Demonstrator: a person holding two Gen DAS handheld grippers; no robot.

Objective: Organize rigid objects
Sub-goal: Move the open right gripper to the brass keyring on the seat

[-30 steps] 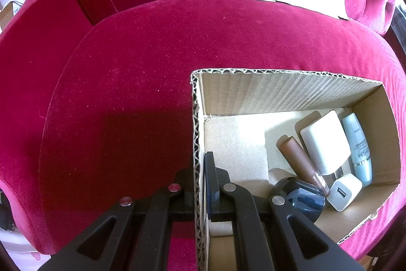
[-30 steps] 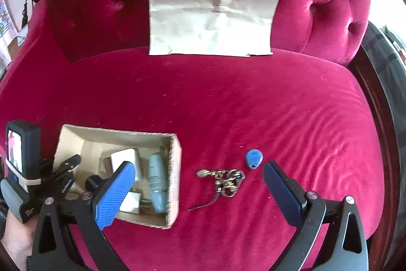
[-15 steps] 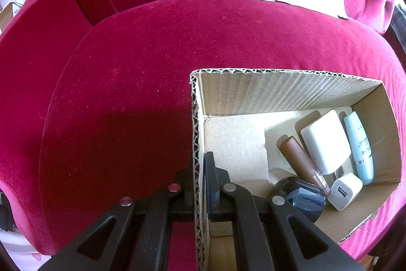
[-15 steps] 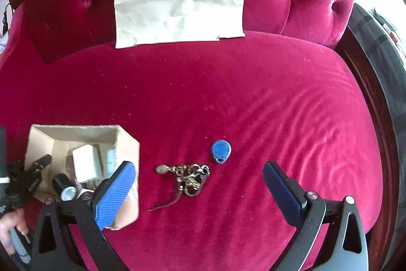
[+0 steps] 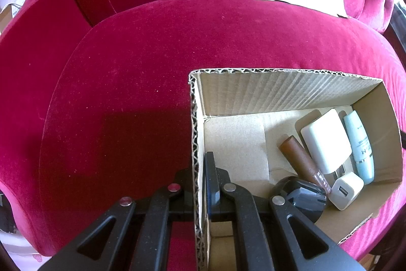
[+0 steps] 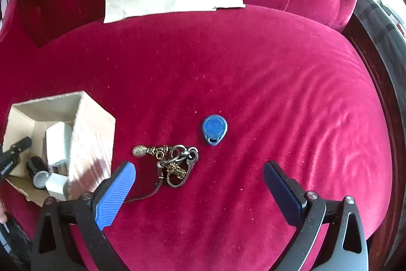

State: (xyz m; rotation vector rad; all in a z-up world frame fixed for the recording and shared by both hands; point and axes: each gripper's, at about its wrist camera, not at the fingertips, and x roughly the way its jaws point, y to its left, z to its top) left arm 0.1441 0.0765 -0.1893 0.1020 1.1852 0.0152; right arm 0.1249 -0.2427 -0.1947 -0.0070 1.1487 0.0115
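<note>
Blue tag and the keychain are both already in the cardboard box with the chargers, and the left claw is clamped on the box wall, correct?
Not quite. The right wrist view shows the blue tag and the keychain lying on the red cushion, outside the cardboard box. The left claw is clamped on the box wall.

Open cardboard box point(image 5: 289, 95) upright on red velvet seat, holding large white charger point(image 5: 326, 144), small white USB cube point(image 5: 346, 191), pale-blue tube point(image 5: 360, 146), brown tube point(image 5: 302, 159), all lying flat, plus dark round cap-like item point(image 5: 302, 197). Outside box, right of it: blue teardrop key fob point(image 6: 214, 128) flat on cushion; brass-and-steel keychain cluster point(image 6: 175, 164) w/ thin cord just beside fob, not touching.
</note>
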